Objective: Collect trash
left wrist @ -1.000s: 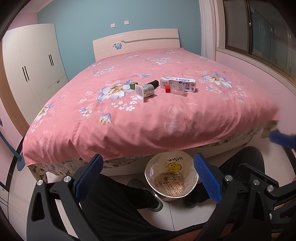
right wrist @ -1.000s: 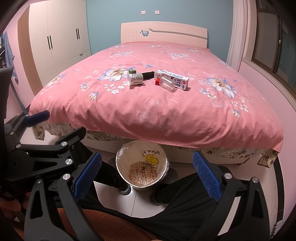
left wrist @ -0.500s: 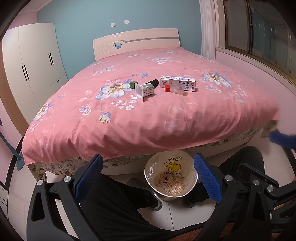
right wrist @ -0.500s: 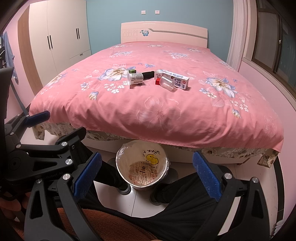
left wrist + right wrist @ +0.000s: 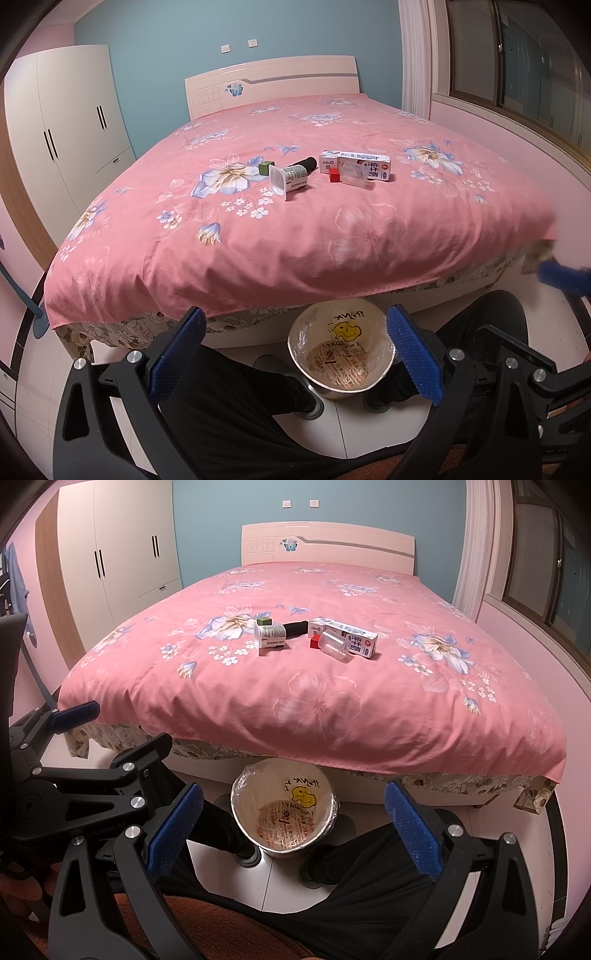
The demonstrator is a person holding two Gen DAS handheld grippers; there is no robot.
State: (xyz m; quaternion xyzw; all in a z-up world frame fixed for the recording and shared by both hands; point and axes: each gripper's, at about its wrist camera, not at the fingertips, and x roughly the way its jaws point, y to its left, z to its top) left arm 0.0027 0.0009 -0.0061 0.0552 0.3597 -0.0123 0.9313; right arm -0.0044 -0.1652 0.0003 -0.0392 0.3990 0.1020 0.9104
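Trash lies on the pink bed: a white yogurt cup [image 5: 289, 179] [image 5: 270, 638] on its side, a black cylinder [image 5: 303, 164] [image 5: 294, 627], a small green block [image 5: 266, 168] [image 5: 264, 621], a white milk carton [image 5: 354, 166] [image 5: 347, 637], a clear plastic cup [image 5: 356, 175] [image 5: 333, 645] and a small red block [image 5: 334, 175] [image 5: 315, 641]. A lined bin [image 5: 341, 354] [image 5: 284, 812] stands on the floor at the bed's foot. My left gripper [image 5: 295, 354] and right gripper [image 5: 293, 829] are both open and empty, held low above the bin, well short of the trash.
The person's dark-trousered legs [image 5: 236, 398] and shoes [image 5: 245, 853] flank the bin. A white wardrobe [image 5: 70, 122] stands left of the bed [image 5: 258, 240], a window wall [image 5: 517, 66] to the right. The left gripper's frame [image 5: 74, 794] shows at the left of the right wrist view.
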